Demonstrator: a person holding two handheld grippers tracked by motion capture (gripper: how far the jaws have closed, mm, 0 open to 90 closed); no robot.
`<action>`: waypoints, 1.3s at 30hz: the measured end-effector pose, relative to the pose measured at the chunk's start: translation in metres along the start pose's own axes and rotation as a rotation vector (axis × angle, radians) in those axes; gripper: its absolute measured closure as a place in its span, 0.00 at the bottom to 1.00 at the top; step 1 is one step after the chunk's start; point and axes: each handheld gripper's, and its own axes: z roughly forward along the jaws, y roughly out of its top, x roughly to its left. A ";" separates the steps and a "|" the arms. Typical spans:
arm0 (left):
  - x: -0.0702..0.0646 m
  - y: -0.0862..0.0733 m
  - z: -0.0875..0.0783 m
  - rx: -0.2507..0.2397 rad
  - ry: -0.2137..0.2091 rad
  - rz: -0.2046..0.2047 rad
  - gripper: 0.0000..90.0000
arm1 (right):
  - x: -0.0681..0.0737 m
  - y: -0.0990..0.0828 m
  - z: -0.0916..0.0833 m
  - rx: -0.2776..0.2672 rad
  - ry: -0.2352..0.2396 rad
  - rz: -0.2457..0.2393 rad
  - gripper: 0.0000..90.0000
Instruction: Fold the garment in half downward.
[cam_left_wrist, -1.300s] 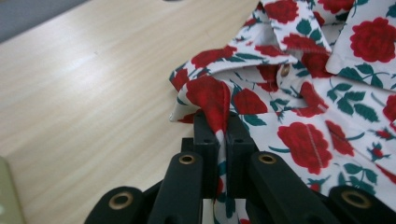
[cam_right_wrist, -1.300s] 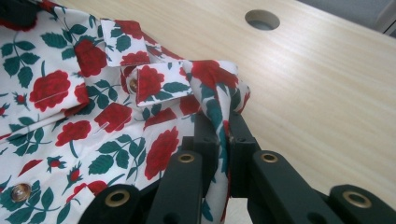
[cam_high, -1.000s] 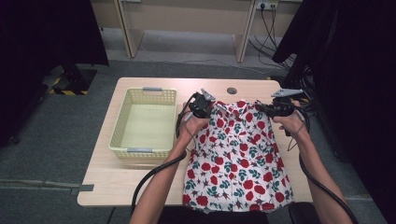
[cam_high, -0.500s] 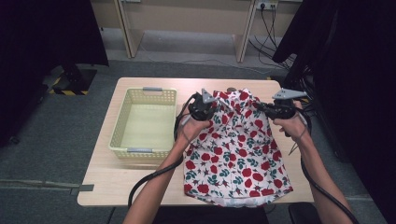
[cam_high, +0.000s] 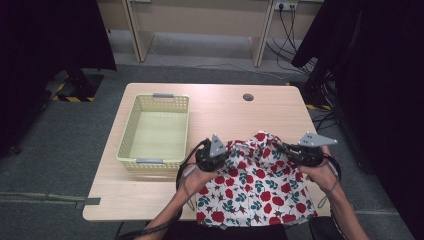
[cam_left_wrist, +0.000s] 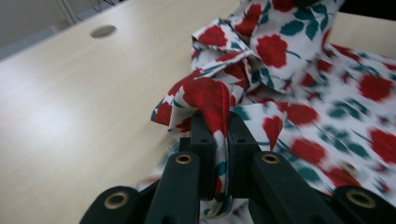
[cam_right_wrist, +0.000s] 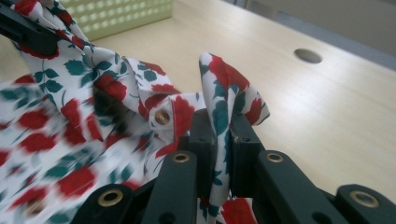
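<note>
Lying on the near right part of the wooden table, a white garment printed with red roses, its front hem at the table's near edge. Bunched and lifted along its far edge, with a fold pinched between the closed jaws of the left gripper and another fold clamped the same way in the right gripper. Standing to the left, well apart from the cloth, a pale green basket. Farther back, a round hole in the tabletop.
</note>
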 end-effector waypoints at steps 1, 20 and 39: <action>-0.004 -0.007 -0.003 0.001 -0.021 -0.018 0.92 | 0.004 -0.005 -0.005 0.004 0.002 -0.001 0.91; -0.017 -0.052 0.012 0.157 0.031 -0.029 0.85 | 0.005 -0.068 -0.004 0.237 -0.016 0.055 0.86; 0.017 -0.009 0.029 0.077 0.070 -0.135 0.36 | -0.044 -0.007 -0.007 0.141 -0.056 0.208 0.40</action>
